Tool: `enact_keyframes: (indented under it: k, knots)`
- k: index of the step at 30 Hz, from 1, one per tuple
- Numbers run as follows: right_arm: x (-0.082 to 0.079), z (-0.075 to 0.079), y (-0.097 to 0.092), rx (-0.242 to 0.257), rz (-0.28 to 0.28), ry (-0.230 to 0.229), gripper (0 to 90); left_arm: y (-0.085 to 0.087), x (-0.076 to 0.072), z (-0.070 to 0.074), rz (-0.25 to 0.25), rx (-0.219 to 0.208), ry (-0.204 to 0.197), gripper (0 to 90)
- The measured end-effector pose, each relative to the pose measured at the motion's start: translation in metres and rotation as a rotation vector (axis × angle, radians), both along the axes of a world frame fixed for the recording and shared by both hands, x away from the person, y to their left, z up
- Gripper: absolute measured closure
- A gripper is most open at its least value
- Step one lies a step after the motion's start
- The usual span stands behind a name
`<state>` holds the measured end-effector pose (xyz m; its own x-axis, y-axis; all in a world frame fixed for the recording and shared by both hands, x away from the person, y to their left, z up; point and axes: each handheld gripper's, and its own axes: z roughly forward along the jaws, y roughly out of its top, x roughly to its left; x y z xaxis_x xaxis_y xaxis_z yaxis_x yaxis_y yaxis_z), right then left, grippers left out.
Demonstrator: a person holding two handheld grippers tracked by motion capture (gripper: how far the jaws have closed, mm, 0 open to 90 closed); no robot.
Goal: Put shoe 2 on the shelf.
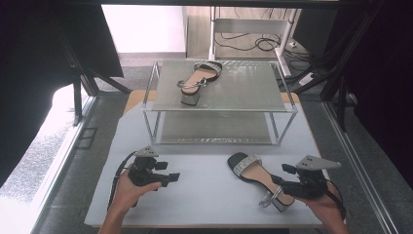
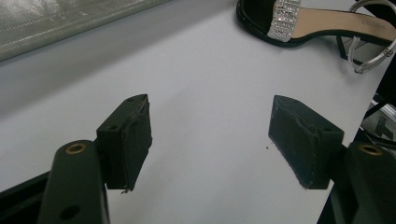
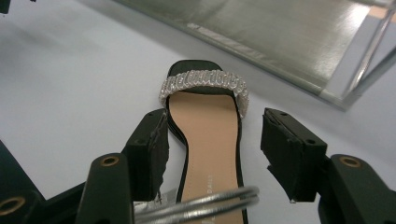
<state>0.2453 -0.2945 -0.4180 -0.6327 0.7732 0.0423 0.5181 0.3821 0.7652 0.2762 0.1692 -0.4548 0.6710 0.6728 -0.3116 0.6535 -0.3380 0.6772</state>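
A black block-heel sandal [image 1: 254, 174] with a rhinestone toe strap and silver ankle strap lies on the white table top [image 1: 204, 195] at the front right, toe pointing away. My right gripper [image 1: 281, 174] hovers over its heel end. In the right gripper view the sandal [image 3: 208, 135] runs between the open jaws of that gripper [image 3: 212, 154], and the pads [image 3: 156, 149] stand clear of its edges. A matching sandal [image 1: 197, 78] rests on the rack's top shelf. My left gripper [image 1: 169, 171] is at the front left, open over bare table, as the left gripper view [image 2: 210, 135] shows.
A two-tier metal rack [image 1: 243, 92] stands across the back half of the table, with its lower shelf [image 1: 214, 127] bare. The table's front edge runs just ahead of both hands. Dark frame posts flank the table, and cables lie on the floor behind.
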Motion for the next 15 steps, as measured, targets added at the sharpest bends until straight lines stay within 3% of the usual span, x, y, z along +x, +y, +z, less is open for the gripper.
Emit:
enact_keyframes:
  k: [3, 8, 15]
  knots:
    - [0.008, -0.001, 0.004, -0.016, 0.002, 0.027, 39.8, -0.001, 0.000, -0.001, -0.006, 0.003, 0.001, 30.2]
    - [0.027, -0.007, 0.015, -0.095, -0.002, 0.103, 36.3, -0.003, -0.002, 0.000, -0.019, 0.002, -0.003, 30.1]
    - [0.042, -0.020, 0.027, -0.186, 0.006, 0.197, 33.9, -0.001, -0.003, 0.002, -0.022, -0.006, -0.009, 29.9]
